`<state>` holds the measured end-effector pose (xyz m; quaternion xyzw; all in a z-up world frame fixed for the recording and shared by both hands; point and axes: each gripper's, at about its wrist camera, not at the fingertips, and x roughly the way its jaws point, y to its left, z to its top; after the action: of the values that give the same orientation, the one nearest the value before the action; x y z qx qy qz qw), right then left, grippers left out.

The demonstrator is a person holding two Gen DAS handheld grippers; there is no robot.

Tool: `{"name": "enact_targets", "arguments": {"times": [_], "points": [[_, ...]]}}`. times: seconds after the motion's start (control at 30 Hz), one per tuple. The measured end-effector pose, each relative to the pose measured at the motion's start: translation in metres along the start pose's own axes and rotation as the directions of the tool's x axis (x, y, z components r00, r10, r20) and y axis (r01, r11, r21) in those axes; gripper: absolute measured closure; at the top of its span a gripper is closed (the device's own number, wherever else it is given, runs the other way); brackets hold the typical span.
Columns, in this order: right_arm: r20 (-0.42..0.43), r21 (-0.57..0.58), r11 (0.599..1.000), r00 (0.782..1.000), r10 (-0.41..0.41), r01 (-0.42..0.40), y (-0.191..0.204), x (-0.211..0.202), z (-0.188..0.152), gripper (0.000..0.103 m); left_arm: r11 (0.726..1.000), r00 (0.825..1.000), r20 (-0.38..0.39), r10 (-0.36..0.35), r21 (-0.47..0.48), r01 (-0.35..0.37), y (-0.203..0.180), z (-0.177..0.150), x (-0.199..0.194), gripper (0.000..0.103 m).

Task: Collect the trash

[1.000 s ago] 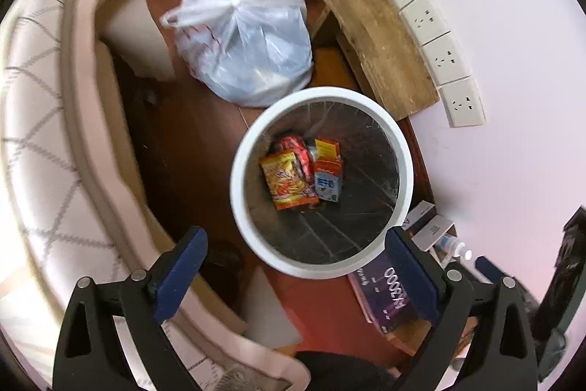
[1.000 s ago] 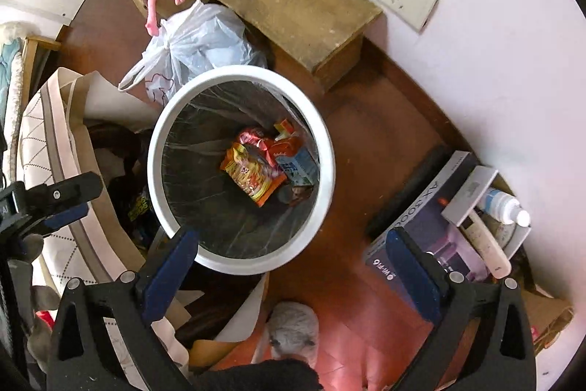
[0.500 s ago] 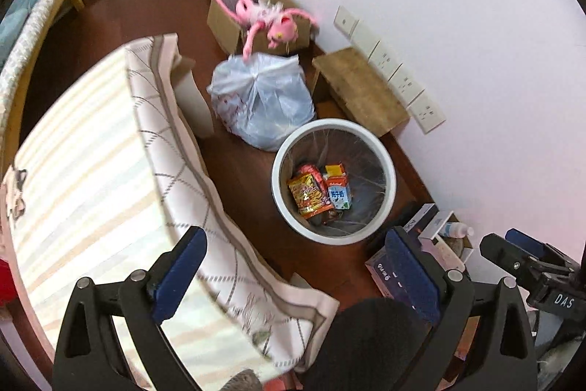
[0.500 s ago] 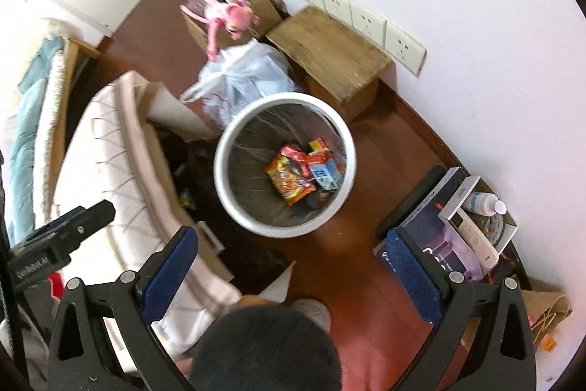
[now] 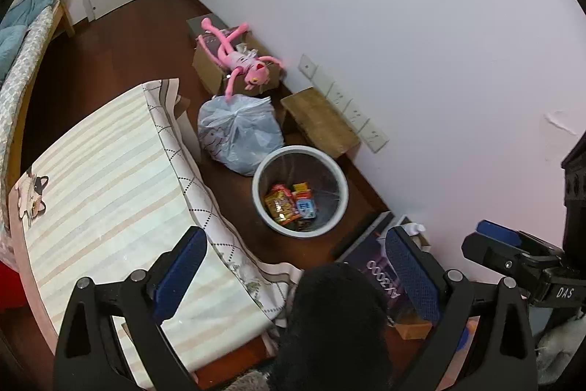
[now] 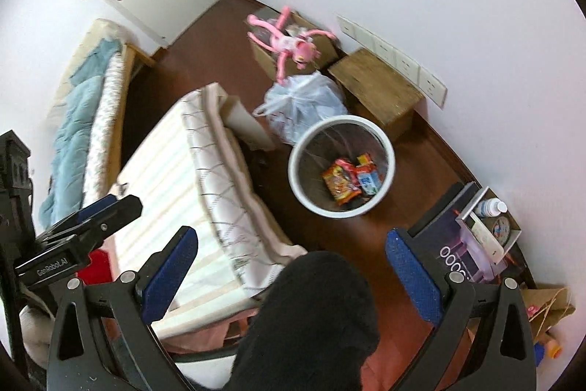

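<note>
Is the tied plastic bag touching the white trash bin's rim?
Touching. In the left wrist view the plastic bag bulges against the trash bin rim at its far-left edge, with no floor showing between; the right wrist view agrees.

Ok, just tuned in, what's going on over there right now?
Both claws are open and holding nothing, raised high above the floor. The left claw and right claw both look down at the white trash bin, which already holds snack wrappers and a small carton. A tied plastic bag sits on the floor against the bin. The table with the striped cloth beside it shows no loose trash.
</note>
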<state>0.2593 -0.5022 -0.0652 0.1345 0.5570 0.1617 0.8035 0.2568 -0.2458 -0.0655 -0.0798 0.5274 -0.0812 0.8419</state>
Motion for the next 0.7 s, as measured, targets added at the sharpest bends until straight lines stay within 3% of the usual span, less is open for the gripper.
{"name": "enact_targets", "arguments": {"times": [0.23,0.7], "points": [[0.029,-0.03,0.997,0.997,0.069,-0.068,0.028,-0.046,-0.006,0.0,0.999,0.999,0.016,-0.052,-0.002,0.052,-0.006,-0.005,-0.037,0.003],[0.036,-0.067,0.993,0.994,0.103,-0.101,0.046,-0.086,-0.007,0.0,0.995,0.994,0.045,-0.101,0.01,0.1,-0.012,-0.009,-0.075,0.003]]}}
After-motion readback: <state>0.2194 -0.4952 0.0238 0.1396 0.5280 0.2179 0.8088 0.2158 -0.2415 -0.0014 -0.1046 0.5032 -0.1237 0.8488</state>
